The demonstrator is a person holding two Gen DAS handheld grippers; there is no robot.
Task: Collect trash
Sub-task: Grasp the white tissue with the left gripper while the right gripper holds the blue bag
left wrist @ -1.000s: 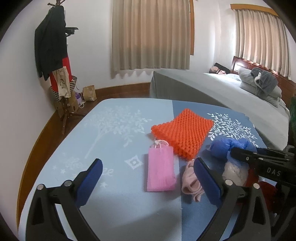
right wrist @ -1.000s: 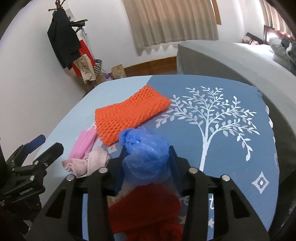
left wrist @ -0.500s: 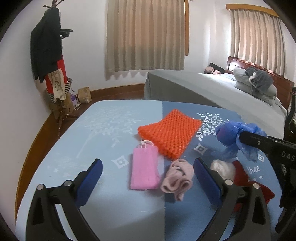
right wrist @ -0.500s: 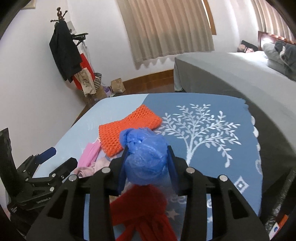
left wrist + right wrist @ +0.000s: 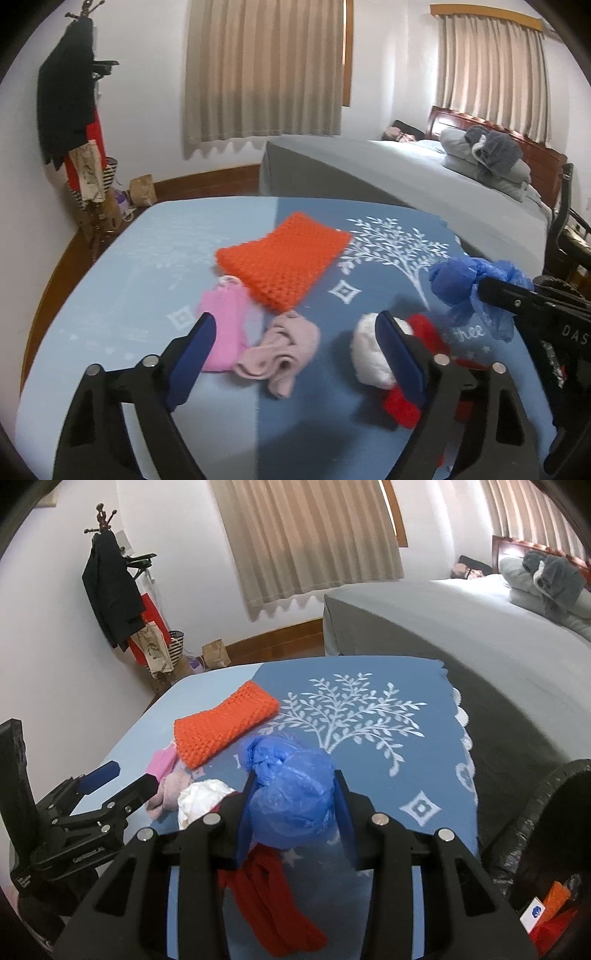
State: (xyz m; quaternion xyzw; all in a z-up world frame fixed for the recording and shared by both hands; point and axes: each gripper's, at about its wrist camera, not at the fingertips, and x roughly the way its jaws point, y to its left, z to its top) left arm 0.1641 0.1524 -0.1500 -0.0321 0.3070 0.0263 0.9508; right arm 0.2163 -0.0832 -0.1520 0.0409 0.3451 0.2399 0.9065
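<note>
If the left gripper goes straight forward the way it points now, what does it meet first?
Most likely the crumpled pale pink cloth, which lies between the open fingers of the left gripper. The orange knitted piece lies farther along. Depth is unclear, so it might pass above both.

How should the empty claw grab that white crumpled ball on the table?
Probably from above, pinching the white ball across its middle. It is a soft round wad, so the fingers can squeeze it anywhere, but a red cloth lies against its right side and the left claw is open, so coming straight down avoids snagging the cloth.
</note>
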